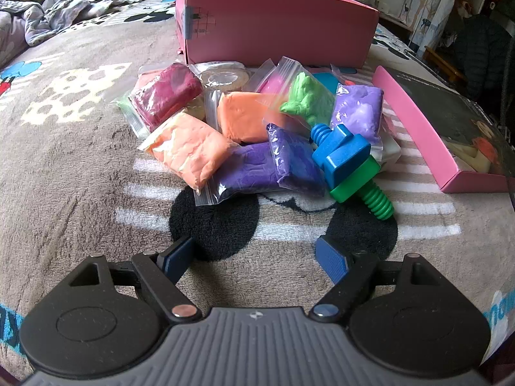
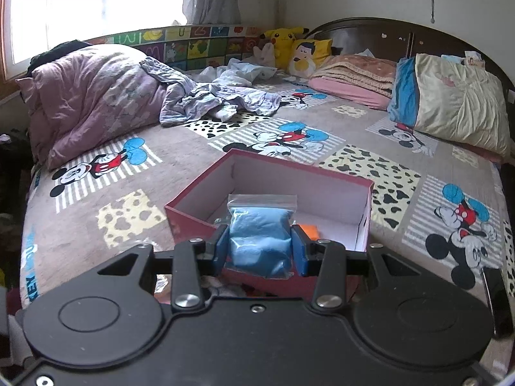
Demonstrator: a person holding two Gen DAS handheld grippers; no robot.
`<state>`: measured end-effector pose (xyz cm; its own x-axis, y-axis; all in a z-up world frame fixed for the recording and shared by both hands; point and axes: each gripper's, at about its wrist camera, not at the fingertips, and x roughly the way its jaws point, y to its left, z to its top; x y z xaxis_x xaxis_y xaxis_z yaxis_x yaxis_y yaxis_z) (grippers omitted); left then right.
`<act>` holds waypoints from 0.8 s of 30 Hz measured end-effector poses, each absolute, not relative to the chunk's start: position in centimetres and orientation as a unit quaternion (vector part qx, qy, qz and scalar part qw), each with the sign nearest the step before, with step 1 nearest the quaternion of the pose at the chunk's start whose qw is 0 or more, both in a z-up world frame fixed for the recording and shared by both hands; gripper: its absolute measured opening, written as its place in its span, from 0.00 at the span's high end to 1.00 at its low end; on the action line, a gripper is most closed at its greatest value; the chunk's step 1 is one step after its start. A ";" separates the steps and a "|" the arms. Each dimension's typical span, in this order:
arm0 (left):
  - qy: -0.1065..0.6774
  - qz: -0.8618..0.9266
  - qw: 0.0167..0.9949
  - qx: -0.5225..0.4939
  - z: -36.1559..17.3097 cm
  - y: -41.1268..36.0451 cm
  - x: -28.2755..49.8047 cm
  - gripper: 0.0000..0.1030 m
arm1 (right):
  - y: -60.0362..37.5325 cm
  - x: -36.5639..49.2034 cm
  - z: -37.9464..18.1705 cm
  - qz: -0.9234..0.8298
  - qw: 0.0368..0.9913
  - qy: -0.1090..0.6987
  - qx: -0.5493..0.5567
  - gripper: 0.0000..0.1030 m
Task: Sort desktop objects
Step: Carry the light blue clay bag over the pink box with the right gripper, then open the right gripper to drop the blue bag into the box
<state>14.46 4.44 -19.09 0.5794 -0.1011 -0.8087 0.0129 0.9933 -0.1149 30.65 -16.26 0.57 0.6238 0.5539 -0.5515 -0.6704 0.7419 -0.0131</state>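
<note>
In the left wrist view, a pile of bagged clay lies on the bed blanket: maroon (image 1: 165, 95), peach (image 1: 190, 151), orange (image 1: 248, 115), dark purple (image 1: 267, 164), green (image 1: 309, 99) and lilac (image 1: 359, 111) bags. A blue toy bolt (image 1: 341, 152) and a green toy bolt (image 1: 363, 189) lie at the pile's right. My left gripper (image 1: 257, 255) is open and empty, just short of the pile. My right gripper (image 2: 260, 246) is shut on a blue clay bag (image 2: 260, 234), held above the open pink box (image 2: 365, 212). An orange item (image 2: 310, 230) lies inside the box.
The pink box (image 1: 276, 22) stands behind the pile in the left wrist view. Its pink lid (image 1: 434, 138) lies at the right. A roll of tape (image 1: 223, 77) sits at the back of the pile. Quilts (image 2: 96, 103), pillows (image 2: 457, 103) and plush toys (image 2: 286, 41) lie further up the bed.
</note>
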 end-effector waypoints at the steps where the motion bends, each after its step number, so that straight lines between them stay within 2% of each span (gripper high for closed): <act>1: 0.458 -0.032 0.887 -0.048 -19.1 4.5 14.5 0.20 | -16.1 31.1 0.5 0.341 0.894 0.268 -0.110 0.61; 17: 0.455 -0.035 0.889 -0.052 -19.3 4.5 14.3 0.19 | -13.3 37.9 -1.0 0.326 0.889 0.305 -0.098 0.61; 24: 0.451 -0.035 0.890 -0.053 -19.3 4.5 14.2 0.19 | -12.4 41.2 -2.4 0.319 0.879 0.346 -0.080 0.61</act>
